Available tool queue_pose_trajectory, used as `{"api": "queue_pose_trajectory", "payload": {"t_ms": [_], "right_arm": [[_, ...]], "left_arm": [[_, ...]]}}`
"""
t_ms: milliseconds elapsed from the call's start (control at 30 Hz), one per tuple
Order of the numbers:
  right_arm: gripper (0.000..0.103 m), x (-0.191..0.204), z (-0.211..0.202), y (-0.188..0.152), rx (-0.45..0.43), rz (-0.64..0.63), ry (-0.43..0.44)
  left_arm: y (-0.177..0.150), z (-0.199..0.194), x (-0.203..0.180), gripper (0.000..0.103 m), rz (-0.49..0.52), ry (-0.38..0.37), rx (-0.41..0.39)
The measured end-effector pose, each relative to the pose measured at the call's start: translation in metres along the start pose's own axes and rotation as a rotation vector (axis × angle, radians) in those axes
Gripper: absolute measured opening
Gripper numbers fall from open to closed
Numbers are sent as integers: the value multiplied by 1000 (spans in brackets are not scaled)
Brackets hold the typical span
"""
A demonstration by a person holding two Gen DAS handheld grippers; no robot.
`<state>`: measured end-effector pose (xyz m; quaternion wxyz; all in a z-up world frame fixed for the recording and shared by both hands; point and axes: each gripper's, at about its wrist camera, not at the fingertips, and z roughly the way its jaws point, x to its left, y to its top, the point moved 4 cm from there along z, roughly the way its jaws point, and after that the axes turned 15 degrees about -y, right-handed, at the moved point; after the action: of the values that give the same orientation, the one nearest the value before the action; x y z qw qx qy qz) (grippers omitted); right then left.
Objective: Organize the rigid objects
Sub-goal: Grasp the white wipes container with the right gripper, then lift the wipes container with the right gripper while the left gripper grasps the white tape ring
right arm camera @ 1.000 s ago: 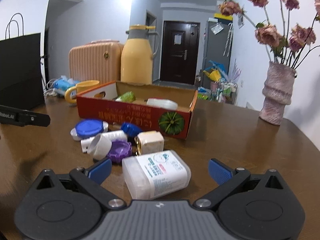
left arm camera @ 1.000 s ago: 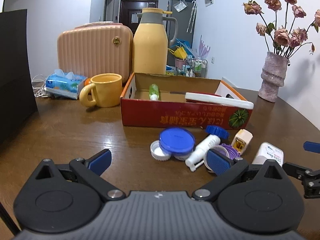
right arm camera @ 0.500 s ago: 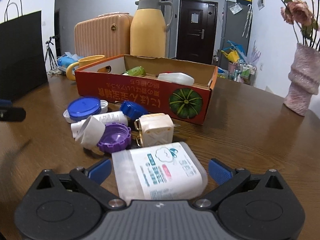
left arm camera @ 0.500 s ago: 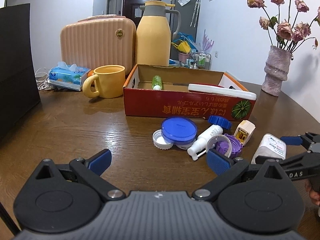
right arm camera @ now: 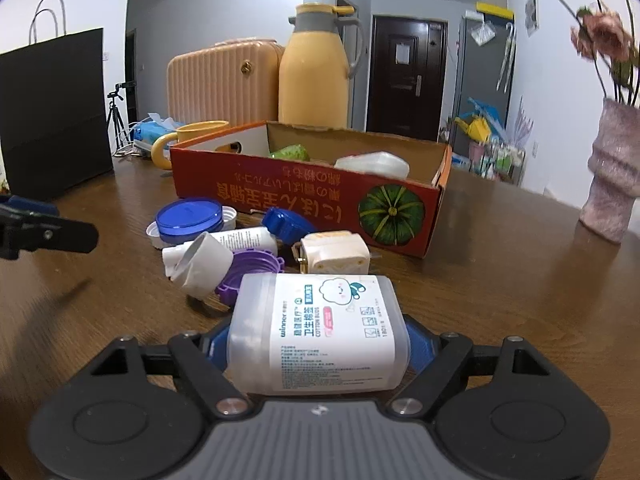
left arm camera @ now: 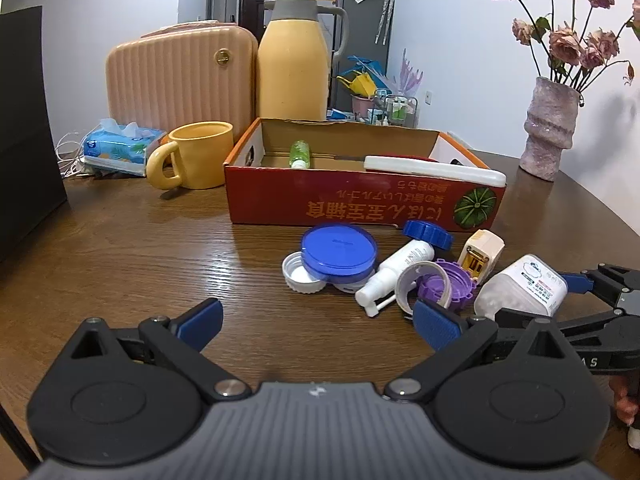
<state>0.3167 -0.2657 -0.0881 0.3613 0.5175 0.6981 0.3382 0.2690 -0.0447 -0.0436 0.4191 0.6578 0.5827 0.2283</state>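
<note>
Cotton-swab box (right arm camera: 320, 332) between right claw (right arm camera: 318, 344) fingers

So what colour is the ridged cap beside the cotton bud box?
Purple, clearest in the right wrist view.

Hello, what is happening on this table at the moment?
A person is tidying small items with two handheld grippers. The right gripper has closed on the cotton swab box, which lies on its side at the near edge of the pile. The left gripper is open and holds nothing. Lids, a spray bottle and a plug adapter lie on the table in front of the red cardboard box, which already holds a few items.
</note>
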Motion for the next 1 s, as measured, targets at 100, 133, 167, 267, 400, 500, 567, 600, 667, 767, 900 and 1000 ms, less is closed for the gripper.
{"api": "queue_pose_trajectory", "payload": {"t_ms": [100,133,167,267,400,500,567,600,667,767,900,1000], "right_arm": [[82,0,-7,1,-29,6,-6],[82,-1,-8,1,-35,9,-11],[82,-2,-9,1,-39,13,-16],[82,-6,-12,2,-59,30,-42],[82,-12,-17,2,-82,59,-75],[82,-17,-21,2,-100,83,-92],[82,-21,-23,2,-112,100,-108],[82,-23,-24,2,-117,109,-116],[82,-26,-25,2,-124,127,-131],[82,-32,-26,3,-132,155,-151],[82,-37,-28,4,-146,177,-169],[82,-40,-30,4,-156,184,-171]], "left_arm": [[0,3,-4,103,8,-2,4],[0,4,-5,103,10,-2,6],[-1,6,-6,103,11,-4,10],[-1,11,-9,103,11,-12,19],[-1,19,-17,103,16,-31,30],[1,29,-23,103,15,-46,52],[1,35,-28,103,15,-61,59],[2,38,-31,103,16,-66,60],[3,45,-36,103,22,-68,59],[6,54,-42,103,31,-59,54],[9,61,-46,97,32,-61,39],[10,65,-49,83,31,-77,31]]}}
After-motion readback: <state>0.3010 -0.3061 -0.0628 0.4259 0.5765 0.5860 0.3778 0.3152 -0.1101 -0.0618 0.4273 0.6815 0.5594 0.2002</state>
